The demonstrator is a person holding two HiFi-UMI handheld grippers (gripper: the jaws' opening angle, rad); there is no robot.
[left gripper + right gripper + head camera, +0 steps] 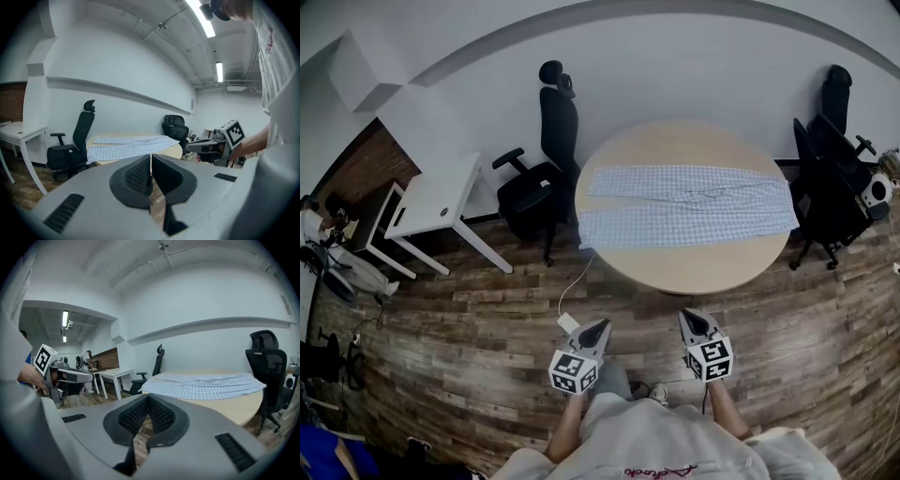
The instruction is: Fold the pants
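Observation:
Light blue checked pants point(684, 204) lie spread flat across a round wooden table point(694, 267), with both legs side by side. My two grippers hover over the floor in front of the table, well short of the cloth. The left gripper point(601, 325) is shut with nothing between its pads, and the left gripper view shows its jaws point(150, 165) pressed together below the pants point(126, 143). The right gripper point(687, 318) is likewise shut and empty point(147, 400). In the right gripper view the pants point(206, 383) lie beyond it, to the right.
A black office chair point(546, 169) stands at the table's left side and another point(830, 178) at its right. A white desk point(441, 197) is farther left. A white cable with a plug block point(569, 323) lies on the wooden floor near my left gripper.

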